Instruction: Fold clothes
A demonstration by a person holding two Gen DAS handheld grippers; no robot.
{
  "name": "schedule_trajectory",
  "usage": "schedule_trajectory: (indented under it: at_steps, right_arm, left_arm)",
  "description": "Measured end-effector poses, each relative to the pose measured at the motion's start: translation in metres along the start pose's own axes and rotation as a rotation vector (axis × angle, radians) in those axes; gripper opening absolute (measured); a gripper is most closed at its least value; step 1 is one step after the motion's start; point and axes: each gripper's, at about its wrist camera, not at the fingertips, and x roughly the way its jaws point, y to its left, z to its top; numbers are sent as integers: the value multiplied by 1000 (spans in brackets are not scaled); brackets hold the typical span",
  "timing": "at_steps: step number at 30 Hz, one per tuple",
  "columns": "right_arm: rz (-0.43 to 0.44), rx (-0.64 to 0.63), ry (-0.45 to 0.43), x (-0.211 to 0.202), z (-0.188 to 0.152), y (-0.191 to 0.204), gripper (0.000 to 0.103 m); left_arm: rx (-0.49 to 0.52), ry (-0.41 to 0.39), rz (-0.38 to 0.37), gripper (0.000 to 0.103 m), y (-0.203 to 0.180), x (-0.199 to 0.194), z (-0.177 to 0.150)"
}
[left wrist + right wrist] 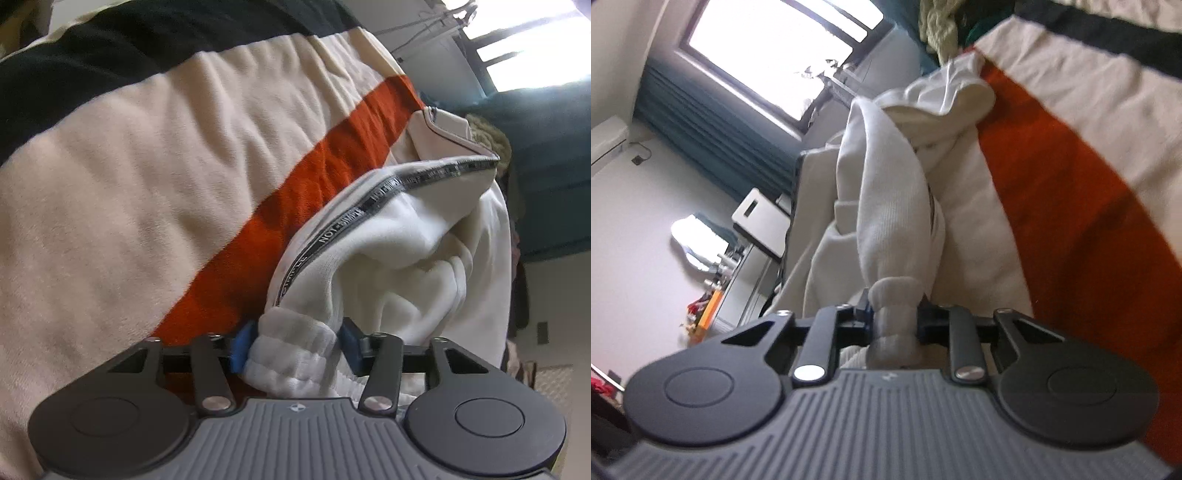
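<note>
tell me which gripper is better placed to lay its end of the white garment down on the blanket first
Probably left. The left gripper holds a ribbed cuff of the white garment right above the striped blanket. The right gripper holds its bunched end further from it.

Blown-out window (768, 55) backlight, fisheye warp, blur

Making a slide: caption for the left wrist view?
Left gripper shut on white garment's ribbed cuff, above striped blanket.

White sweatpants (424, 240) carry a black side tape with white lettering; the blanket (147, 177) beneath is cream with orange and black stripes; teal curtains (701, 110).
</note>
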Motion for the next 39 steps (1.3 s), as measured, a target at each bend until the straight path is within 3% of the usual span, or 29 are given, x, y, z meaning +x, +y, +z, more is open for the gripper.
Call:
schedule_trajectory:
  at_steps: [4, 7, 11, 18, 22, 25, 30, 35, 39]
  right_arm:
    - [-5, 36, -18, -10, -6, 0, 21]
    - [7, 44, 13, -13, -17, 13, 20]
    - [46, 53, 54, -2, -35, 46, 19]
    - [183, 84, 92, 65, -78, 140, 19]
    - [259, 103, 121, 107, -101, 192, 20]
    - [293, 125, 198, 167, -111, 216, 20]
    - [312, 134, 316, 255, -124, 241, 20]
    - [273, 160, 395, 285, -131, 239, 22]
    - [259, 185, 443, 290, -133, 240, 27]
  left_arm:
    - [60, -57, 31, 17, -11, 0, -2]
    - [83, -189, -22, 15, -20, -18, 13]
    - [72, -306, -43, 14, -32, -45, 42]
    - [134, -463, -14, 13, -57, -107, 169]
    - [192, -542, 79, 13, -65, -116, 243]
    - [194, -563, 166, 13, -58, -104, 298]
    - [147, -519, 278, 13, -27, -43, 363]
    - [82, -451, 323, 15, 4, 9, 384]
    - [109, -442, 316, 20, 9, 11, 381]
